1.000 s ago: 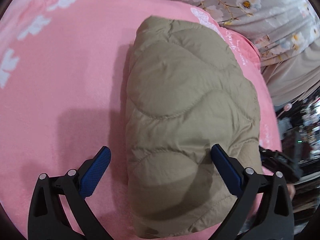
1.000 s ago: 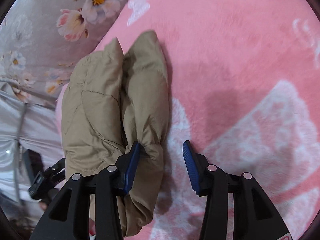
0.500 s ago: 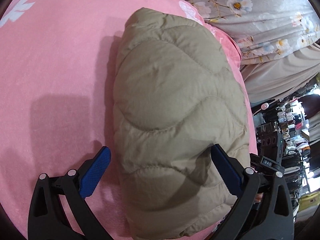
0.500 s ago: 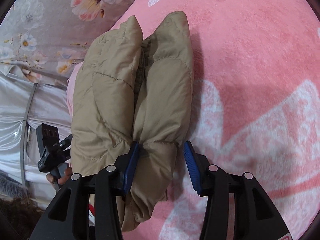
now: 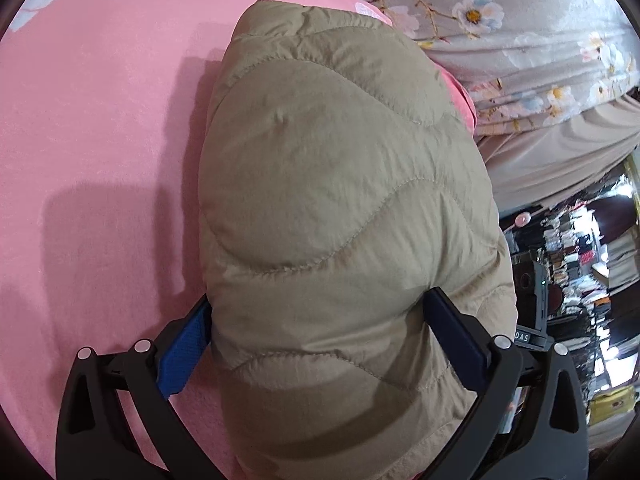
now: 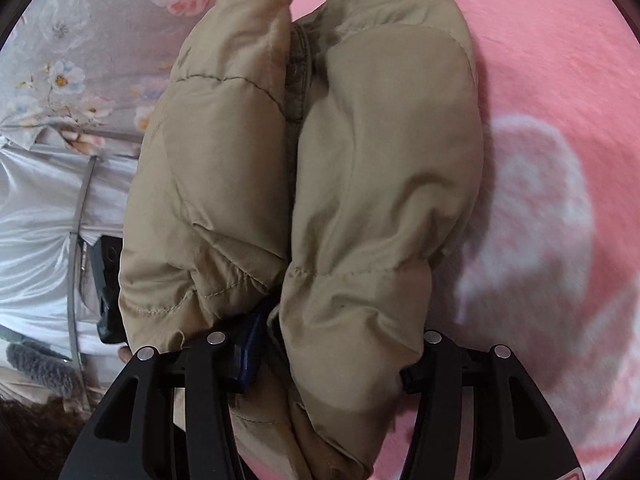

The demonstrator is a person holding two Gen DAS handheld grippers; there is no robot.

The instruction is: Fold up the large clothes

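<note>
A tan quilted puffer jacket (image 5: 340, 208) lies folded into a thick bundle on a pink blanket (image 5: 92, 152). My left gripper (image 5: 316, 332) is open wide, and the near end of the bundle sits between its blue pads (image 5: 184, 344). In the right wrist view the jacket (image 6: 384, 184) shows as two stacked layers seen from its side. My right gripper (image 6: 332, 340) is open around the right-hand layer, one finger pushed into the gap between the layers. Its right pad is hidden by fabric.
The pink blanket (image 6: 560, 120) has white patterns. A grey floral bedsheet (image 5: 540, 40) lies past the jacket at the bed's edge. Beyond the edge there is a cluttered room (image 5: 580, 272). The other gripper (image 6: 106, 288) shows dark at the left of the right wrist view.
Both grippers have pushed forward onto the jacket. The left jaws now straddle the bundle's end, and the right jaws have slid around one layer. The jacket fills more of each view.
</note>
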